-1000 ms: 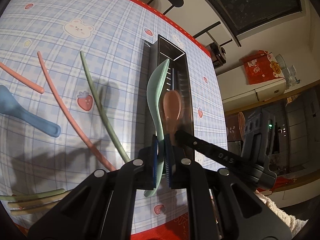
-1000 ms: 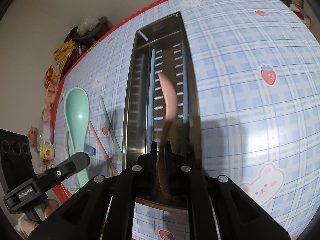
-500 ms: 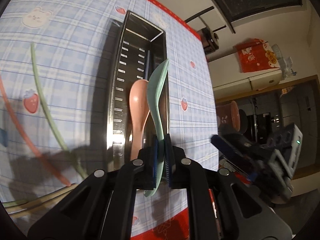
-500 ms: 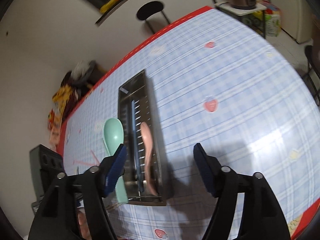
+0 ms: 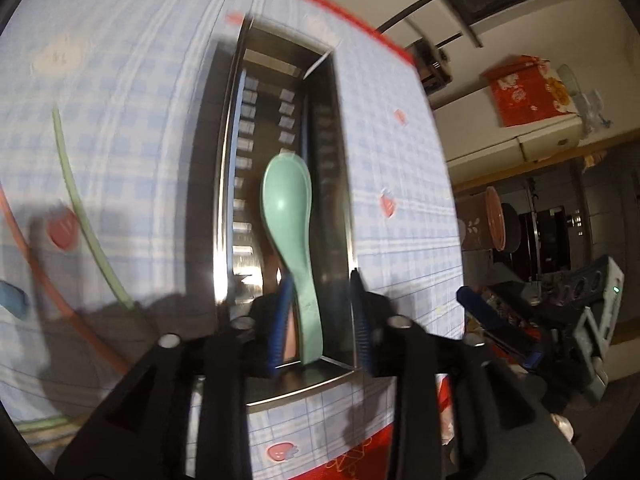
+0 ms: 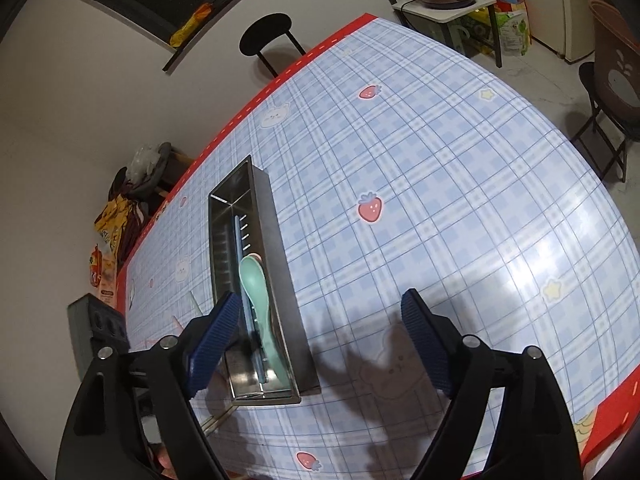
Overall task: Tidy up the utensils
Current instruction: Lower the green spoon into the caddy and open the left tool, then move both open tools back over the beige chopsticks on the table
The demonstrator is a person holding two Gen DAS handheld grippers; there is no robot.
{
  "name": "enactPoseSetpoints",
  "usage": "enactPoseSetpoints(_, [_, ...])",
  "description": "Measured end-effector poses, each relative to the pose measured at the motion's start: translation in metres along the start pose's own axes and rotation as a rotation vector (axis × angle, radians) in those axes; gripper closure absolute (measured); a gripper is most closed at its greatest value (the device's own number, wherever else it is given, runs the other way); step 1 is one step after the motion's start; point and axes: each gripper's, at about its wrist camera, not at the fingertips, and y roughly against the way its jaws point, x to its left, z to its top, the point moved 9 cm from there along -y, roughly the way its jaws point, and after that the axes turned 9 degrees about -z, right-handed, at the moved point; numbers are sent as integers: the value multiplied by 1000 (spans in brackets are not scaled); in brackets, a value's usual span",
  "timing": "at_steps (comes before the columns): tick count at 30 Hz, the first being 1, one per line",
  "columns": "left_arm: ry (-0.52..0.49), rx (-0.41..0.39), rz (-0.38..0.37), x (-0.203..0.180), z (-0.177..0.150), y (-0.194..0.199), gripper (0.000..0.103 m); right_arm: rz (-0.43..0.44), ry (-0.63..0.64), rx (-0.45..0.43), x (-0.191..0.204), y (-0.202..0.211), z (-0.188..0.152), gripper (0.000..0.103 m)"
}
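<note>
A mint green spoon (image 5: 288, 216) lies bowl-up in the long metal tray (image 5: 224, 184), on top of a pink spoon (image 5: 274, 268). My left gripper (image 5: 320, 320) hangs over the tray's near end. Its jaws are opening, the spoon's handle stands loose between them, and neither pad presses on it. In the right wrist view the same green spoon (image 6: 256, 292) and a blue chopstick (image 6: 239, 248) rest in the tray (image 6: 276, 264). My right gripper (image 6: 320, 338) is above the tablecloth just right of the tray, its jaws still widening with nothing between them.
Left of the tray on the checked tablecloth (image 6: 420, 184) lie a green chopstick (image 5: 80, 208), a pink chopstick (image 5: 36, 264) and a blue spoon (image 5: 12, 296). More chopsticks (image 5: 40, 424) lie at the near left edge. A black stool (image 6: 268, 36) stands beyond the far edge.
The left gripper carried the green spoon over the tray and released it onto the pink spoon. The right gripper let go of the pink spoon, drew back upward and opened wide.
</note>
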Motion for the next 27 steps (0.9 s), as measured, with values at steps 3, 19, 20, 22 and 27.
enactPoseSetpoints(3, [-65, -80, 45, -1, 7, 36, 32, -16, 27, -31, 6, 7, -2, 10])
enactPoseSetpoints(19, [-35, -310, 386, 100, -51, 200, 6, -109, 156, -37, 40, 13, -83, 6])
enactPoseSetpoints(20, [-34, -307, 398, 106, -57, 204, 6, -121, 165, -30, 41, 11, -89, 6])
enactPoseSetpoints(22, [-35, -291, 429, 120, -70, 211, 6, -138, 190, 0, 46, 4, -107, 6])
enactPoseSetpoints(27, [-16, -254, 483, 159, -101, 232, 6, -169, 241, 96, 65, -16, -148, 6])
